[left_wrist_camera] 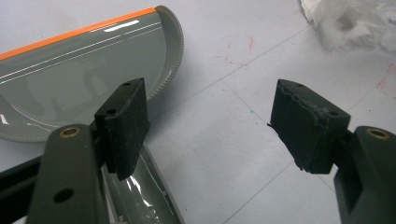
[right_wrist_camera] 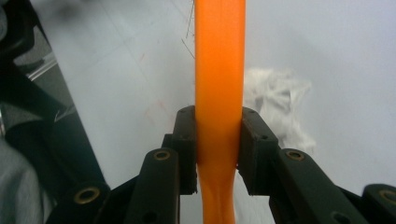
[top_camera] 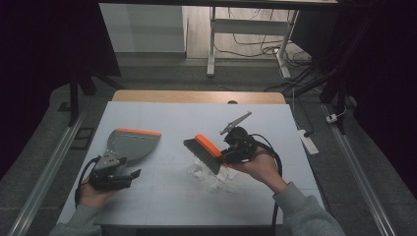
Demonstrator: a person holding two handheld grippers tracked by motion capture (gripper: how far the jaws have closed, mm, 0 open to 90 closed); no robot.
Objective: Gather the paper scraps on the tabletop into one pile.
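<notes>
A grey dustpan [top_camera: 132,142] with an orange front lip lies on the table's left half. My left gripper [top_camera: 129,173] rests just near of it. In the left gripper view that gripper [left_wrist_camera: 212,112] is open with bare table between the jaws, and the dustpan's pan [left_wrist_camera: 84,65] and handle [left_wrist_camera: 135,196] lie beside and under its left jaw. My right gripper [top_camera: 231,152] is shut on the orange handle of a hand brush [top_camera: 204,152], held above the table with the dark bristles pointing down-left. The right gripper view has the orange handle [right_wrist_camera: 219,70] clamped between the pads [right_wrist_camera: 256,140].
A crumpled white wad [top_camera: 209,174] lies on the table under the brush, and also appears in the gripper views [left_wrist_camera: 350,23] [right_wrist_camera: 280,102]. The pale table top [top_camera: 162,113] ends in a wooden strip at the far edge. A desk frame and cables stand beyond.
</notes>
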